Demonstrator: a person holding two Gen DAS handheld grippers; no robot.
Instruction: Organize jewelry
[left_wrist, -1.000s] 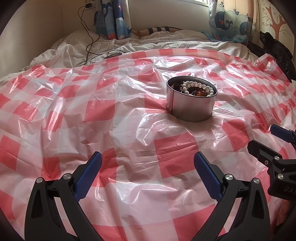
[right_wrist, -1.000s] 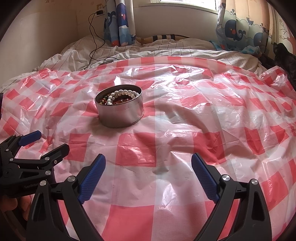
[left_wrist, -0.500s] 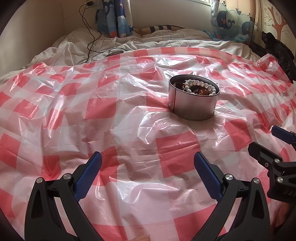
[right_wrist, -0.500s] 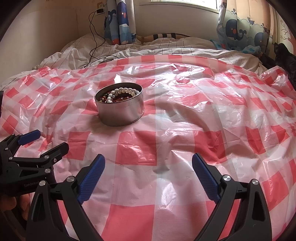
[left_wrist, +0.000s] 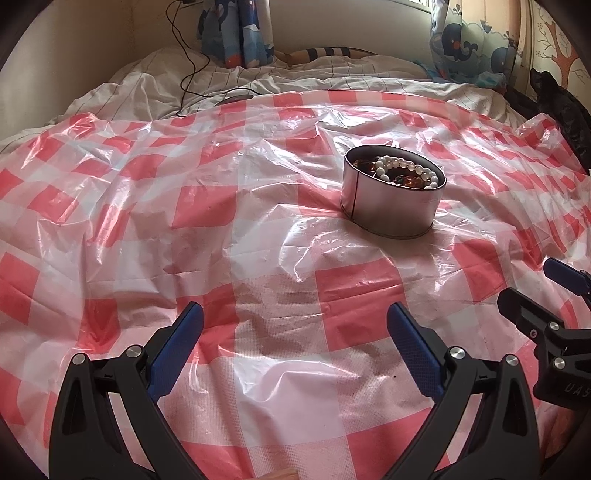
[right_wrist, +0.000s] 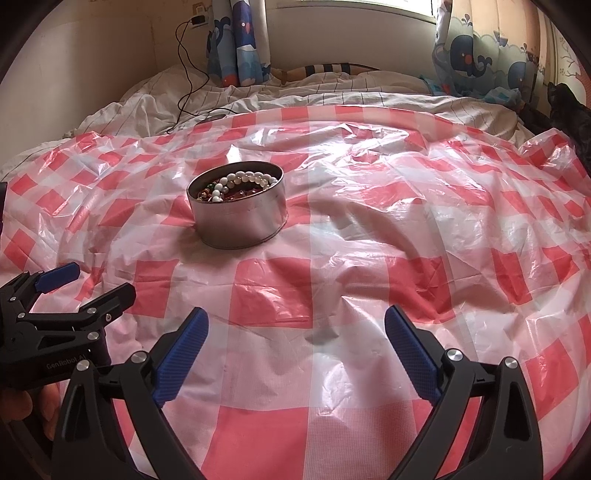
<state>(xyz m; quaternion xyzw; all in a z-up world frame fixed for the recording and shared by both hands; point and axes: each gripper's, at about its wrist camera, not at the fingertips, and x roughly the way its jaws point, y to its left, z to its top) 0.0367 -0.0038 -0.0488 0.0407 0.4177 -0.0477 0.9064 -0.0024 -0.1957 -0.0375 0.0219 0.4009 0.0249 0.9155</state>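
Bed (right_wrist: 332, 92): striped white bedding, far side.
Sheet (right_wrist: 369, 258): red-and-white checked plastic, crinkled, spread over the bed.
Curtains (right_wrist: 476, 55): whale print, far wall.
Left gripper (left_wrist: 295, 347): jaws wide apart, empty, near edge; its body reads "GenRobot.AI" in the right wrist view.
Right gripper (right_wrist: 295, 347): jaws wide apart, empty, right of the left one.
Tin (left_wrist: 391, 206): round metal, centre of sheet, far of both grippers.
Bracelets (left_wrist: 406, 171): white and amber-red beads, inside the tin.
Cable (right_wrist: 184, 74): black, far left.

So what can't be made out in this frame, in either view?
- Jewelry beneath the white bead bracelet in the metal tin: both views, hidden by the tin wall and top pieces.
- Right gripper in the left wrist view: cut off by the frame edge.
- Plug end of the black cable: too small.
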